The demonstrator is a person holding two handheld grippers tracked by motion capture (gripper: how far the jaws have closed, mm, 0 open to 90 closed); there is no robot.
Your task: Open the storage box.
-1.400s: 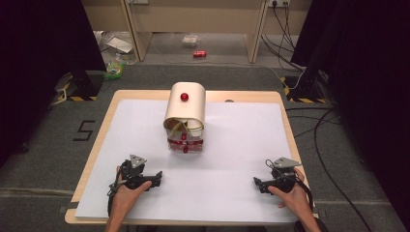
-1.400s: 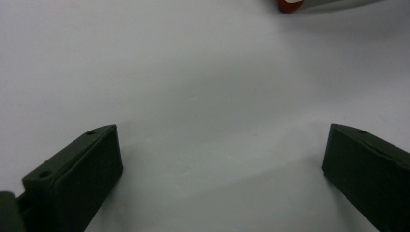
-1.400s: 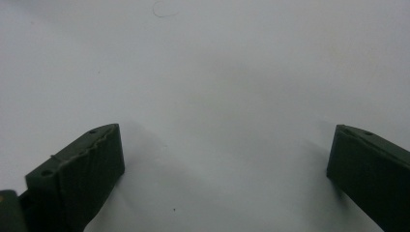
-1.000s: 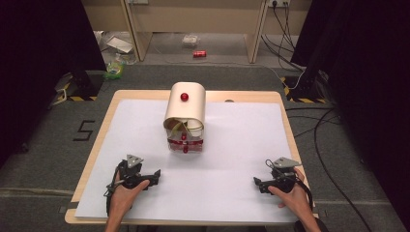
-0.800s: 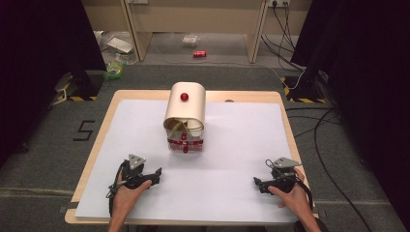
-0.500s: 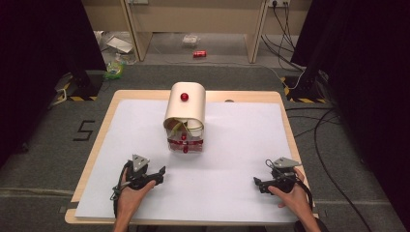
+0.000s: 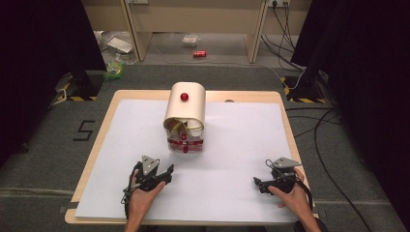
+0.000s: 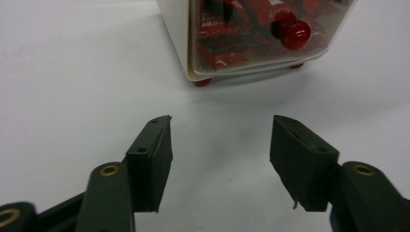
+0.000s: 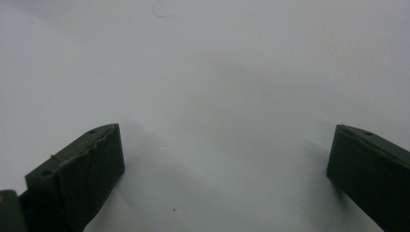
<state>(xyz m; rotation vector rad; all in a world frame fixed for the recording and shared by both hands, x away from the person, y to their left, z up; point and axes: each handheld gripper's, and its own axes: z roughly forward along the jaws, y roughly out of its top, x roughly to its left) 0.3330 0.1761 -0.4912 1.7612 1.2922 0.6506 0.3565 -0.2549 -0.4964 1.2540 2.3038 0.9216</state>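
A cream box (image 7: 185,115) with a rounded roll-top lid and a red knob (image 7: 184,96) stands mid-table. Its clear lower drawer (image 7: 185,144) holds red packets and has its own red knob. In the left gripper view the drawer front (image 8: 251,38) and knob (image 8: 294,34) lie just ahead of the jaws. My left gripper (image 7: 168,174) rests on the white sheet in front of the box and slightly left of it, open and empty (image 8: 220,145). My right gripper (image 7: 256,184) sits near the front right corner, jaws wide open over bare sheet (image 9: 225,159).
A white sheet (image 7: 241,140) covers the wooden table (image 7: 109,113). Beyond the table, a red can (image 7: 199,53) and litter lie on the floor under a desk. Cables (image 7: 324,130) run along the right side. Dark curtains flank both sides.
My left gripper has slid forward and to the right, closer to the box's drawer. The right gripper and the box have stayed still.
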